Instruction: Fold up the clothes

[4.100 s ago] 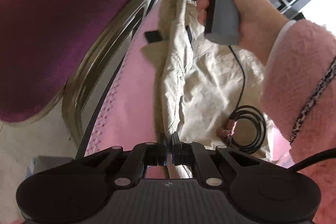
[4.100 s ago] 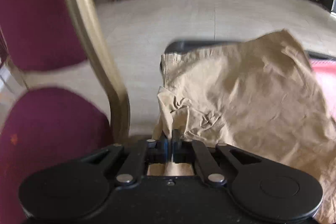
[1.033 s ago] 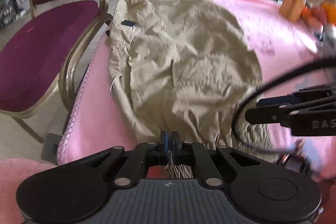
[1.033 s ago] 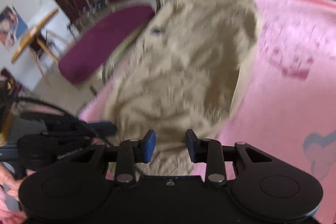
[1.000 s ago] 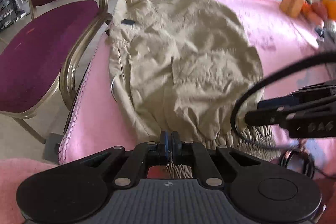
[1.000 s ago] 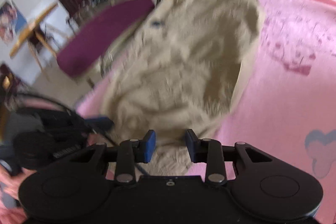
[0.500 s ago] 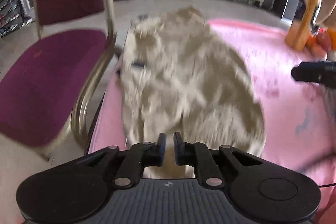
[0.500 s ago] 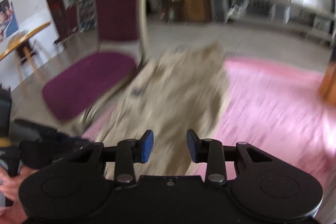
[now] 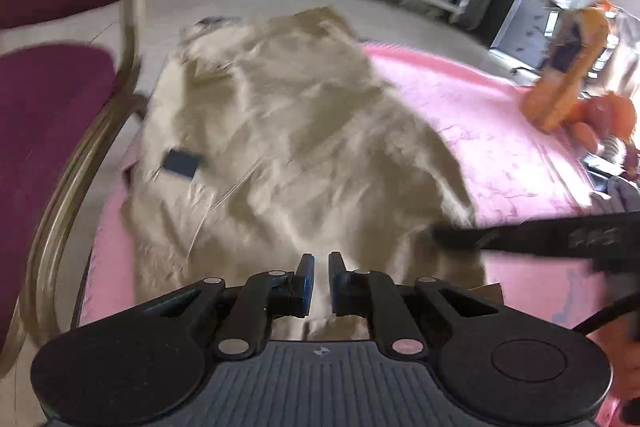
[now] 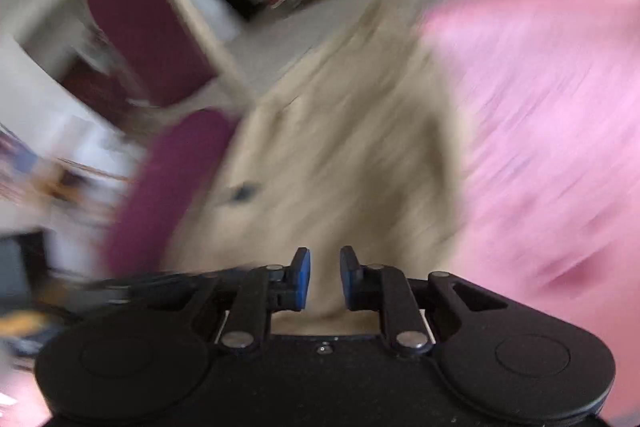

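Beige trousers point(image 9: 288, 147) lie folded on the pink table cover point(image 9: 500, 139), with a small dark label point(image 9: 181, 161) on the left side. My left gripper point(image 9: 318, 281) is open and empty just above their near edge. The right gripper shows as a dark bar point(image 9: 560, 237) at the right of the left wrist view. In the blurred right wrist view, my right gripper point(image 10: 324, 277) is open and empty above the trousers point(image 10: 340, 163).
A purple chair with a metal frame point(image 9: 52, 107) stands against the table's left edge and also shows in the right wrist view point(image 10: 160, 39). An orange toy point(image 9: 568, 79) sits at the table's far right. Shelves line the far wall.
My left gripper let go of the trousers' near edge and opened, then lifted. Both grippers are moving; the right view swings fast.
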Demonstrator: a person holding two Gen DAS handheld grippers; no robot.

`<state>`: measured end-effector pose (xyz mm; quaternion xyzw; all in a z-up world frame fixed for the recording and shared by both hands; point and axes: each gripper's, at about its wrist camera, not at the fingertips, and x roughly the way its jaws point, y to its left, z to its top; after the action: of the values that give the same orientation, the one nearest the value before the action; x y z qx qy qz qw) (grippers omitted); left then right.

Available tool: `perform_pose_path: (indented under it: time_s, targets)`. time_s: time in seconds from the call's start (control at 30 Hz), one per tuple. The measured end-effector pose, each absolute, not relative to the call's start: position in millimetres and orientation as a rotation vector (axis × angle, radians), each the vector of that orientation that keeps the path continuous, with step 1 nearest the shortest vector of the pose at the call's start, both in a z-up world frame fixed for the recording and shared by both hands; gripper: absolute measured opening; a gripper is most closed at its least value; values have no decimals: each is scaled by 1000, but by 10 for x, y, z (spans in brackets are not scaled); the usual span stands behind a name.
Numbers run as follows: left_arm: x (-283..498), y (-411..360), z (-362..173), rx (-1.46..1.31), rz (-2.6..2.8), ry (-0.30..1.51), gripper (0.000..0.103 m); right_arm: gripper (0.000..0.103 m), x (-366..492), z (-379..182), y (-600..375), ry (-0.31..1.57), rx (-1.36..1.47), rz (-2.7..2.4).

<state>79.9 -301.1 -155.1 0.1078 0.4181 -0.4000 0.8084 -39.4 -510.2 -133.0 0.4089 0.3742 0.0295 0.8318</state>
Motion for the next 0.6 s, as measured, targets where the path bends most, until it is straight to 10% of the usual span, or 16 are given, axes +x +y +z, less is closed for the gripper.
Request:
perform_pose_path:
  time_s: [0.1,0.3,0.6]
  targets:
    - [963,-3047,-1808,258,-705,965,10,28,-248,-1719,-5063,864,991,133]
    - [1187,-2732,-1815,116,-525,1008,13,0,-518,-1976,-5491,724,1134,-46]
    - [1133,-2705,-1445,73,-575,890,9,16,-1056,-1459,-5955,550,1045,-420]
